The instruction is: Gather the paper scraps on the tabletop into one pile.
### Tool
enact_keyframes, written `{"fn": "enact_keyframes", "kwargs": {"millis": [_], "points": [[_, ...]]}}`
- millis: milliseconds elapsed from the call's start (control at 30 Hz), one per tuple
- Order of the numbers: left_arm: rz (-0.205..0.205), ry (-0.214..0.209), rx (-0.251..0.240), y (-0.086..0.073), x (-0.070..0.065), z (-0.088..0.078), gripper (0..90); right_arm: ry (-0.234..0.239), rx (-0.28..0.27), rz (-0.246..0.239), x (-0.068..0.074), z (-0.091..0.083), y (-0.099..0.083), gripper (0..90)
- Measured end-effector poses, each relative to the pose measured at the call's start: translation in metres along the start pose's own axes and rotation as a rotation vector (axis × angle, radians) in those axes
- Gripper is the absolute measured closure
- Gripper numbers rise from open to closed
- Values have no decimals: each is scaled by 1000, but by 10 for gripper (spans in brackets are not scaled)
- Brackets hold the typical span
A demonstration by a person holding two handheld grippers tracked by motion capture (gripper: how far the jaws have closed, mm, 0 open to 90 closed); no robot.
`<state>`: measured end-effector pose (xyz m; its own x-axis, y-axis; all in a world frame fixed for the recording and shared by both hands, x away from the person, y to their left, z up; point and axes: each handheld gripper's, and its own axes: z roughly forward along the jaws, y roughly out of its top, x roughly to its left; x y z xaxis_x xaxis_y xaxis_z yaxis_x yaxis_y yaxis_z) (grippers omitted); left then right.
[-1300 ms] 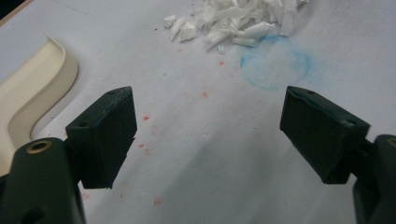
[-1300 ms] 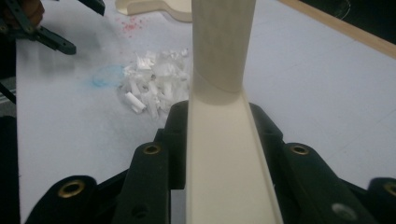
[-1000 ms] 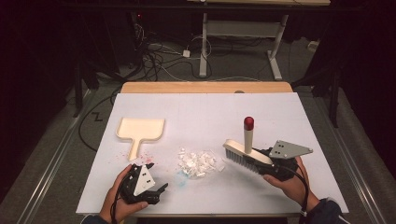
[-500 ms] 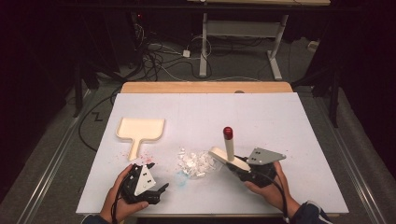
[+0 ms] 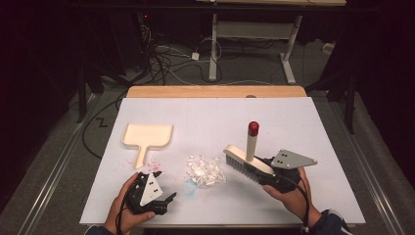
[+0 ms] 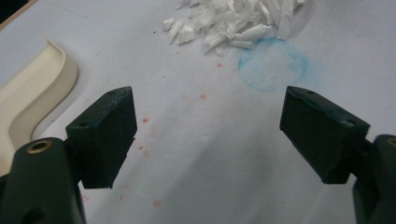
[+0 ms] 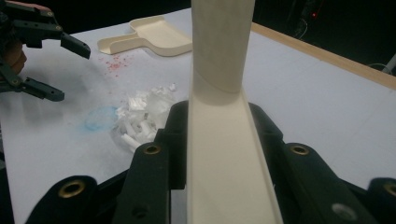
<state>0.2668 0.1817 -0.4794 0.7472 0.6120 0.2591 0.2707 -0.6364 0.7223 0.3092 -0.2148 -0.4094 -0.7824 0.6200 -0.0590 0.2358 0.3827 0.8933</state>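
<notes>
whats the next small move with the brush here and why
Probably lower the brush, held in the right gripper, so its bristles meet the table beside the paper scraps, then sweep left toward the dustpan. The pile lies loose between brush and dustpan, and the left gripper is open, holding nothing.

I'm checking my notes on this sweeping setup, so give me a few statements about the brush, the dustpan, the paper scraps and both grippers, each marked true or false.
1. The right gripper is shut on the cream hand brush with a red-tipped handle. True.
2. The left gripper holds the cream plastic dustpan. False: its jaws are open and empty, and the dustpan lies apart on the table.
3. The pile of white paper scraps lies between dustpan and brush. True.
4. The scraps are inside the dustpan. False: they lie on the white table cover.
</notes>
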Motion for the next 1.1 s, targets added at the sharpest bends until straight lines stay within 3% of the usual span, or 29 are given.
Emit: {"fn": "enact_keyframes", "kwargs": {"millis": [233,467,667,800,933,1000,1100], "points": [[-4,5,-1,-1,0,-1,176,-2,28,-5,-17,-33,-10,675],[-14,20,-4,-2,1,-5,176,72,95,-30,-18,-55,-24,675],[-39,35,-8,-3,3,-6,177,138,127,-24,-22,-68,-34,673],[-32,34,3,-2,3,-5,176,190,162,-23,-25,-72,-39,667],[-33,32,11,-2,2,-3,177,193,212,-18,-35,-70,-41,664],[-36,44,31,-2,2,-1,176,166,262,-16,-44,-65,-41,665],[-39,63,68,-1,2,4,184,126,281,-18,-59,-59,-37,647]]}}
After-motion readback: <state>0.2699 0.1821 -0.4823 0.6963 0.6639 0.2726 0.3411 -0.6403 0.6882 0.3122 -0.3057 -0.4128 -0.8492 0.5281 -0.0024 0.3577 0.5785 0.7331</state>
